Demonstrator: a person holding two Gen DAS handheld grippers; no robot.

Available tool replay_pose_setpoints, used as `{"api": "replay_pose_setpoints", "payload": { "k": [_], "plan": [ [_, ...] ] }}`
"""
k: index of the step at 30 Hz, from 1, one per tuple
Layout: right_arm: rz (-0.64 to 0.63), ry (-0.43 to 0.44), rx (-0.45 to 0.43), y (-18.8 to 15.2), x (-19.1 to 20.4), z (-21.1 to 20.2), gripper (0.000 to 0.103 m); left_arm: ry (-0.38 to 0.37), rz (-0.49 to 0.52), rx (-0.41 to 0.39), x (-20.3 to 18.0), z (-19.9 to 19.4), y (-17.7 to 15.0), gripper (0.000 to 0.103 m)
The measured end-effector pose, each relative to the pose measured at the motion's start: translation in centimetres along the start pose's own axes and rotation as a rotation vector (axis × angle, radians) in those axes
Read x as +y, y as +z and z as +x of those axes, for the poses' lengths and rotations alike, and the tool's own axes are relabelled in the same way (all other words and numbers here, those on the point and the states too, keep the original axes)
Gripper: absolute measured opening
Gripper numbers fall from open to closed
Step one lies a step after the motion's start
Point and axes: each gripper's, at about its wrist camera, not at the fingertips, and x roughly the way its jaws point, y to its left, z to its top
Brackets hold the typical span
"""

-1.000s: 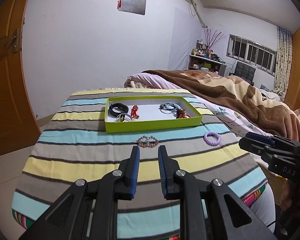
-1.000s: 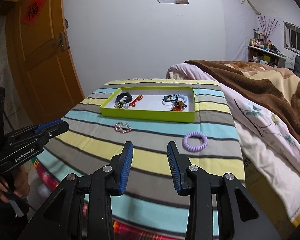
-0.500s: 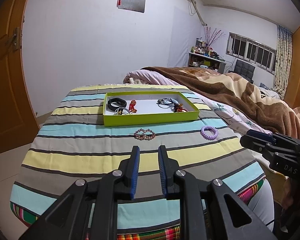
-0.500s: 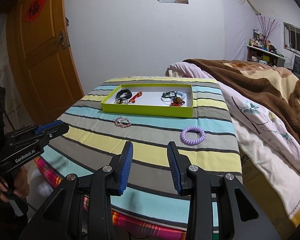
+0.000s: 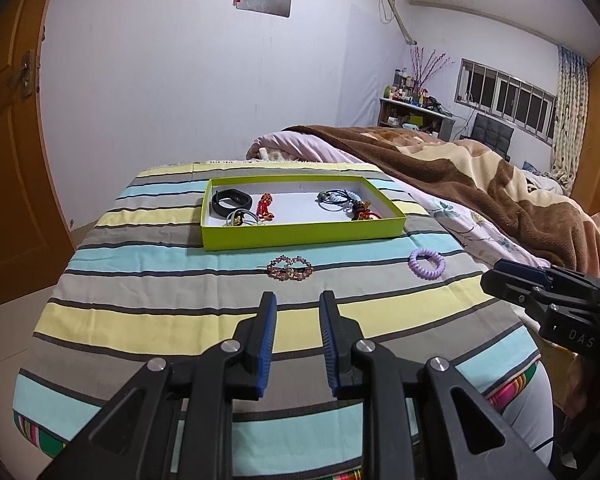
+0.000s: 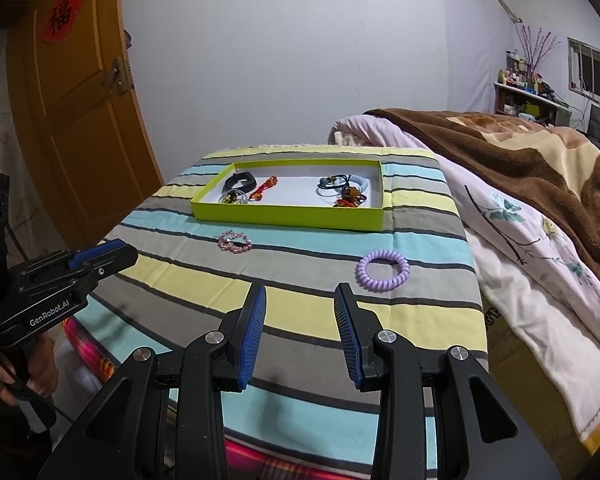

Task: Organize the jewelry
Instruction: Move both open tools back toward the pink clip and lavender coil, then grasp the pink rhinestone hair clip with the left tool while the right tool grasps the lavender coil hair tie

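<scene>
The shallow lime-green cardboard tray (image 5: 300,236) on the striped cloth is the landmark: on its white floor lie a black band, red charms and blue and white hair ties, while two pieces lie outside it on the cloth, on the side of its front wall towards the grippers. The pink beaded hair clip (image 5: 289,269) lies just in front of that wall near its middle, its long axis running parallel to the wall; the lilac coiled hair tie (image 6: 382,271) lies flat off the tray's front right corner, farther out. The left gripper (image 5: 297,308) points almost straight at the clip — its jaws have just been opening, they stand modestly apart and nothing is between them. The right gripper (image 6: 300,300) has its jaws wide apart and empty, with the coil ahead and slightly to its right — so each hand looks nearer its own piece, and the clip's crosswise lie suits a pinch across its narrow width. Readable writing: "GenRobot.AI" on the left gripper's side, "DAS" on the right one's, and a red paper with the character 福 on the orange door (image 6: 80,120) beyond the tray.
</scene>
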Motion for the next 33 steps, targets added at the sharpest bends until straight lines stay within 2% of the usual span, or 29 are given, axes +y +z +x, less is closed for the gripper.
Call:
{"api": "replay_pose_setpoints", "payload": {
  "k": [8, 13, 18, 26, 33],
  "plan": [
    [0.024, -0.015, 0.024, 0.5, -1.8, 2.1, 0.036, 0.008, 0.002, 0.030, 0.2, 2.5, 0.6, 0.023],
    [0.046, -0.032, 0.040, 0.8, -3.3, 3.8, 0.036, 0.002, 0.007, 0.060, 0.2, 4.7, 1.3, 0.031],
    [0.070, -0.059, 0.056, 1.3, -5.0, 5.4, 0.036, -0.007, -0.007, 0.097, 0.4, 7.1, 1.9, 0.031],
    [0.108, -0.102, 0.108, 1.6, -7.6, 8.3, 0.036, -0.037, -0.083, 0.171, 1.3, 10.3, 1.8, 0.031],
    [0.122, -0.108, 0.176, 1.7, -8.6, 10.4, 0.036, -0.030, -0.149, 0.212, 1.7, 12.3, 2.3, 0.035]
  ]
}}
